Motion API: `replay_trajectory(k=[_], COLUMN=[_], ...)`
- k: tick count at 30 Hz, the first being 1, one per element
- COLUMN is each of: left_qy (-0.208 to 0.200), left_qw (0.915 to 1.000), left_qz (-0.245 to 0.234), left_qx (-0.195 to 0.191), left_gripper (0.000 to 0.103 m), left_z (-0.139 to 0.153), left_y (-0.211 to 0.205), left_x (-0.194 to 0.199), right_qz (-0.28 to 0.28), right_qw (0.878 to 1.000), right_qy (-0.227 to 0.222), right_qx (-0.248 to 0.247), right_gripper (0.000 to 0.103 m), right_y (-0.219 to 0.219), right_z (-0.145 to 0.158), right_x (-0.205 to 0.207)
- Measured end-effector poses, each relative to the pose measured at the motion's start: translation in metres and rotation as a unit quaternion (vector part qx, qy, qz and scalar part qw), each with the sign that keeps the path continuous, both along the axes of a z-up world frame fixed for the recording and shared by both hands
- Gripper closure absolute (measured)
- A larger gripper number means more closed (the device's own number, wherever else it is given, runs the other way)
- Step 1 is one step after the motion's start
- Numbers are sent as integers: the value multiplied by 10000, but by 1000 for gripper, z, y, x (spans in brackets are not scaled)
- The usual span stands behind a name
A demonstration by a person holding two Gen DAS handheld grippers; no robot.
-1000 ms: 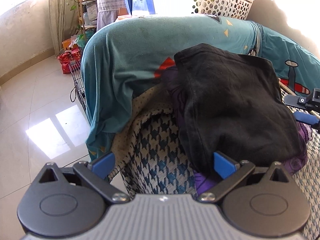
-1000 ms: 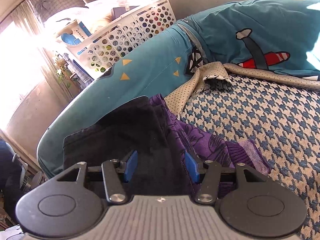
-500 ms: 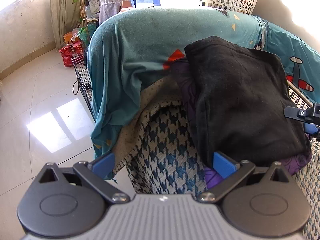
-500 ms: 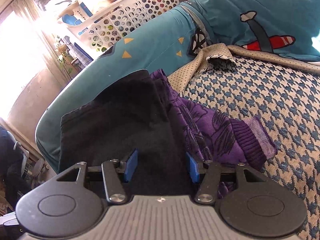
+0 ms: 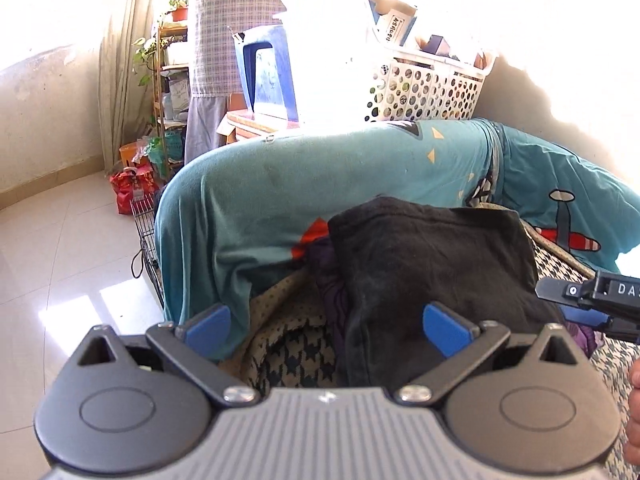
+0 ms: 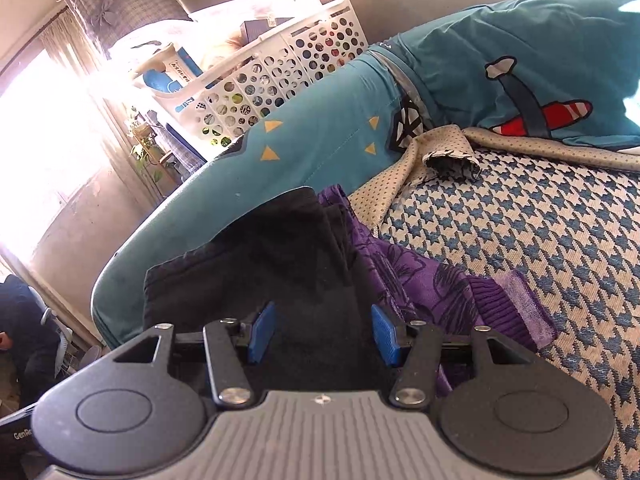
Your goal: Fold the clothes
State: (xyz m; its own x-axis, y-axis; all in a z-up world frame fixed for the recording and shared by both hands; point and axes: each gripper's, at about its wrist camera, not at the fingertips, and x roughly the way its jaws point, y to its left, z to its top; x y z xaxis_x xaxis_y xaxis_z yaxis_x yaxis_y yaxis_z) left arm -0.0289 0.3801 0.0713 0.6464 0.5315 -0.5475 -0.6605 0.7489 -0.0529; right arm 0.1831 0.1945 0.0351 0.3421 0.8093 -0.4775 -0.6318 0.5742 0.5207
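Left hand-held gripper (image 5: 326,326): grey ribbed housing, two round black discs with triangular cut-outs, black linkage bars with silver screws, blue fingertips (image 5: 444,328). Right hand-held gripper (image 6: 322,334): same build, ribbed blue pads (image 6: 384,334), small white mark on the housing. In the left wrist view its black side with white lettering "DA" shows at 3 o'clock; hand edge (image 5: 634,412) at 4 o'clock.

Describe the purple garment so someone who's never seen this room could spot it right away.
Find the houndstooth-covered seat in front of the teal cartoon-plane cover. At its near edge lies a black garment; the purple garment sticks out from under it, the only purple cloth, printed with dark floral outlines.
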Motion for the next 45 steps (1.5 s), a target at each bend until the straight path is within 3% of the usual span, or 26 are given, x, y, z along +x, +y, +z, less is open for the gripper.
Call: replay_trajectory(k=[8,12,14,17,25,28,34,39,45], left_qy=[-156,-175,-156,-230,-409,-451,-362,-421,-268], left_qw=[9984,9968,9969,9964,9964,9956,9951,9921,9938], left_qz=[505,655,674,696,734,807,879,964,935], left_qx=[-203,-412,-382,-432,-63,-132,-259,-681,-539], left_gripper=[0,0,0,0,0,0,0,0,0], left_z=[-11,-19,-21,-22,-12,-13,-20,-23,-14], left_y=[26,39,41,44,37,43,54,66,53], left_x=[28,33,35,35,39,42,55,55,46], right_qz=[303,-33,-302,-405,-428,-624,-992,-1044,-1083], right_qw=[9981,9986,9978,9980,9964,9939,9910,9914,9895], right_qy=[-510,-504,-430,-377,-619,-698,-493,-351,-265], right_qx=[159,-161,-394,-309,-380,-583,-754,-699,-920], right_gripper=[49,49,49,49,49,49,46,45,44], right_y=[13,16,14,8,21,25,23,20,12], right_z=[3,-3,-8,-11,-6,-9,-19,-19,-8], right_x=[-14,-7,0,6,3,6,18,21,16])
